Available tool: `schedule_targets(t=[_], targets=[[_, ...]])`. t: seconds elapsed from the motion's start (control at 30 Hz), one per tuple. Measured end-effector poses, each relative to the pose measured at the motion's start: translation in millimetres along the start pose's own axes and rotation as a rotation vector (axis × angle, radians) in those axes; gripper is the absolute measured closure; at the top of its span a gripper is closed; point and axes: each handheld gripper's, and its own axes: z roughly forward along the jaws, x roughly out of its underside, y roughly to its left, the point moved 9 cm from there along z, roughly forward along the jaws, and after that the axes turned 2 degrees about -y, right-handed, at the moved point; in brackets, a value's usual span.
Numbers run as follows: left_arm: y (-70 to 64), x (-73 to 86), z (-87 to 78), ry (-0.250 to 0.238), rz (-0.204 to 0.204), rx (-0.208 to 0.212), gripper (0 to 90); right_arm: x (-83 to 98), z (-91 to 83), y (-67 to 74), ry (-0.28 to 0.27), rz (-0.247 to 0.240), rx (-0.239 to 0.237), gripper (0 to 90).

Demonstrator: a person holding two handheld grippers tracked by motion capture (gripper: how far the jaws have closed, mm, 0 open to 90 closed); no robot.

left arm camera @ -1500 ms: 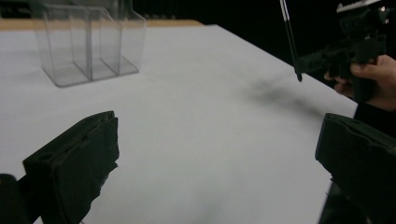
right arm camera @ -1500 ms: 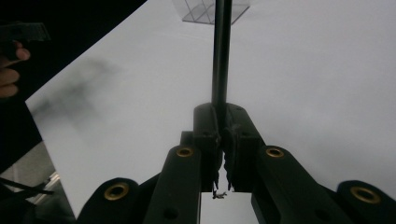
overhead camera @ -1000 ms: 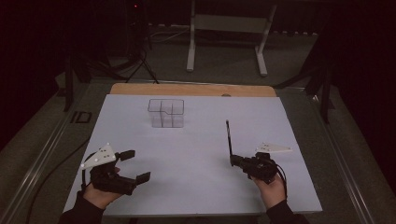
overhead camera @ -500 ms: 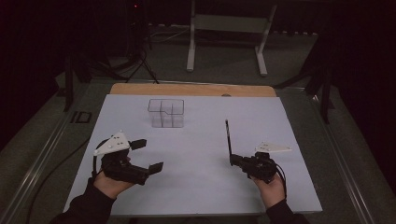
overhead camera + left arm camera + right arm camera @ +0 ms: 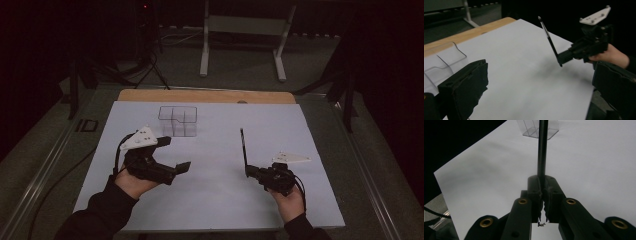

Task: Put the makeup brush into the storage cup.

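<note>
High view: right gripper [image 5: 248, 171] is clamped on the lower end of a thin black pen [image 5: 243, 148], which stands nearly upright, tip up, over the white sheet [image 5: 310, 165] at the table's right half. Right gripper view confirms it: both jaws pressed together around the shaft, the pen [image 5: 542, 147] running straight out along the jaw line toward the clear plastic organizer [image 5: 537, 128].

Left gripper [image 5: 175, 155] hangs above the sheet with jaws well apart, nothing between them, near the organizer [image 5: 178, 120] but not touching it. Left gripper view shows the pen [image 5: 549, 40] leaning slightly in the other gripper.

Handling judgement: pen looks light, rigid, narrow and smooth, so likely to pivot or slip in a pinch at one end. The long free length gives leverage; a knock on the organizer rim could twist it. A hold nearer mid-shaft would steady it. Organizer appears thin-walled, light, easily pushed along the sheet; the free gripper could brace a wall.
</note>
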Motion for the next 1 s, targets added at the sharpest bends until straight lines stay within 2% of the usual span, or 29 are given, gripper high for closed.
schedule_targets(t=[0.13,0.3,0.63,0.7,0.77,0.9,0.93,1.0], targets=[[-2.0,-5.3,12.4,0.012,0.0,-0.024,1.8,-0.2,0.2,0.0,0.001,0.002,0.002,84.0],[-4.8,-5.5,31.4,0.024,-0.015,-0.033,1.8,-0.7,0.3,0.5,0.0,-0.002,0.0,84.0],[-13.3,-8.8,61.1,0.005,-0.082,-0.009,2.8,-0.7,1.6,0.1,0.002,-0.006,-0.001,84.0],[-13.6,-9.7,65.7,0.001,-0.087,-0.016,2.8,-0.6,1.7,0.1,0.002,-0.005,-0.001,84.0],[-14.5,-9.9,71.5,0.007,-0.092,-0.014,3.0,-0.3,1.8,0.1,0.003,-0.002,-0.001,84.0],[-14.9,-10.1,82.7,0.014,-0.133,-0.016,4.8,0.3,2.0,-0.4,0.005,0.0,-0.003,84.0],[-16.5,-9.9,86.6,0.019,-0.141,0.005,5.5,0.2,1.9,-0.5,0.004,-0.001,-0.003,84.0],[-17.3,-9.6,93.0,0.023,-0.143,-0.004,6.7,0.1,2.0,-0.8,0.003,-0.002,-0.003,84.0]])
